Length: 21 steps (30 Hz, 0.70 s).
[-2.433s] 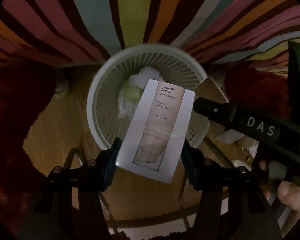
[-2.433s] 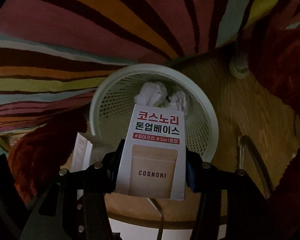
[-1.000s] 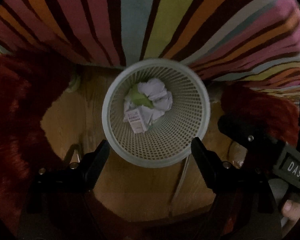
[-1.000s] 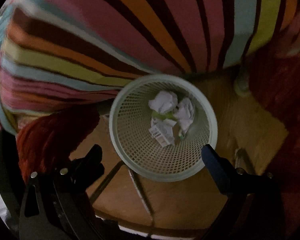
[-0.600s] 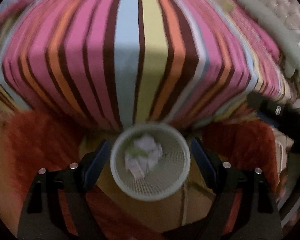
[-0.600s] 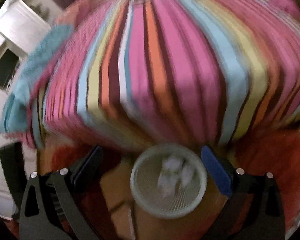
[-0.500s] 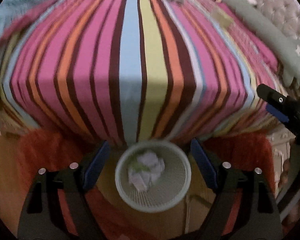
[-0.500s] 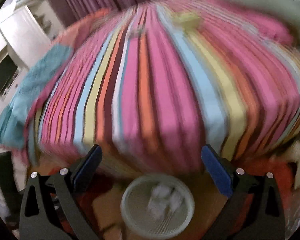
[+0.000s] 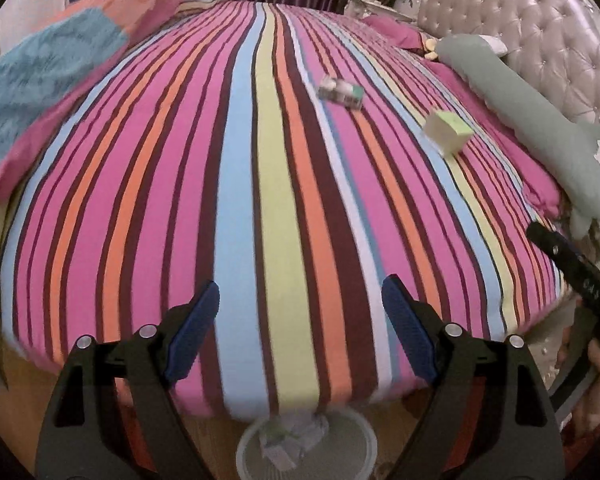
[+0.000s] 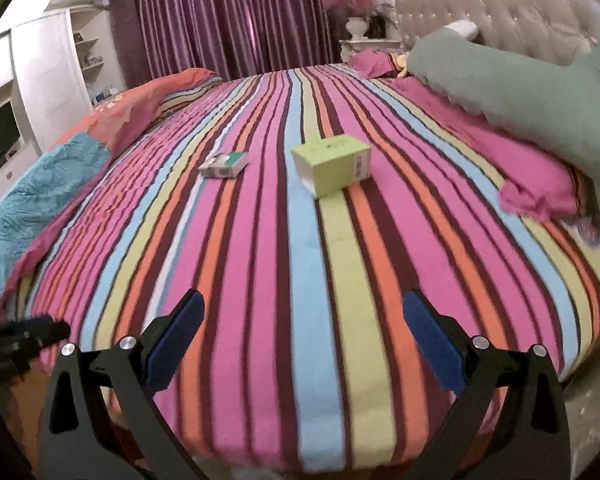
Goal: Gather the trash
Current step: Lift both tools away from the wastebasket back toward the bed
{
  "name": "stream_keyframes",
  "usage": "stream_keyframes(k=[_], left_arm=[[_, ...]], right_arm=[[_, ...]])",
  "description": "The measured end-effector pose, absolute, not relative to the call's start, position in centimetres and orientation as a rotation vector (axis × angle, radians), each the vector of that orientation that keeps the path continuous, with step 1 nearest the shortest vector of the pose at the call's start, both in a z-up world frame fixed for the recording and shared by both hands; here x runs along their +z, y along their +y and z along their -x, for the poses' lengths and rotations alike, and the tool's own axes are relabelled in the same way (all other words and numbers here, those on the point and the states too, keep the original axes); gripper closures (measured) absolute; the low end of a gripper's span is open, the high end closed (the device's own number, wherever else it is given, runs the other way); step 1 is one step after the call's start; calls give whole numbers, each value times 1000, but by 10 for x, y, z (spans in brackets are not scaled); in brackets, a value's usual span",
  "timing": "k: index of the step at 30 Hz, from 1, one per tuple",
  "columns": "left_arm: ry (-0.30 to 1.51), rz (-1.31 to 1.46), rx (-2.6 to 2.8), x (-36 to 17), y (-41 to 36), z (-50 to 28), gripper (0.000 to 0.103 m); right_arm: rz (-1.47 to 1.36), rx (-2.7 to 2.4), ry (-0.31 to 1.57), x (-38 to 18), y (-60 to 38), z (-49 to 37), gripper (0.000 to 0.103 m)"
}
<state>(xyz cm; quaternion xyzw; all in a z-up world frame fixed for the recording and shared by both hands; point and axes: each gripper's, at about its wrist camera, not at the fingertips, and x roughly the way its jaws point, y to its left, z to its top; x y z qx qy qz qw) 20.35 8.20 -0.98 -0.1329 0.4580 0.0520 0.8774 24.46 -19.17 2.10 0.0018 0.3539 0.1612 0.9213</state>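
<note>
A light green box (image 10: pixel 332 166) and a small flat green and white box (image 10: pixel 224 165) lie on the striped bed (image 10: pixel 300 260), far ahead. Both also show in the left wrist view, the green box (image 9: pixel 446 132) and the flat box (image 9: pixel 340 93). The white mesh bin (image 9: pixel 306 446) with crumpled paper stands on the floor below the bed's near edge. My left gripper (image 9: pixel 300 328) is open and empty above the bed's edge. My right gripper (image 10: pixel 302 340) is open and empty too, and shows at the right in the left wrist view (image 9: pixel 572 276).
A long grey-green pillow (image 10: pixel 512 84) and a tufted headboard (image 9: pixel 540 32) lie along the right. A blue and orange quilt (image 10: pixel 60 168) is bunched at the left. Purple curtains (image 10: pixel 236 20) and white shelves (image 10: pixel 60 64) stand behind.
Both grippers dropped their boxes into the bin and opened. Both have since tilted up from the bin to look across the bed.
</note>
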Motion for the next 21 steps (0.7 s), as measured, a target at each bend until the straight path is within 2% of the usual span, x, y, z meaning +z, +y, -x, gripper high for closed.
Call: stream_keyframes(k=[21], left_arm=[[964, 185, 55, -22, 85, -436, 22]], right_arm=[[103, 367, 787, 10, -189, -382, 8]])
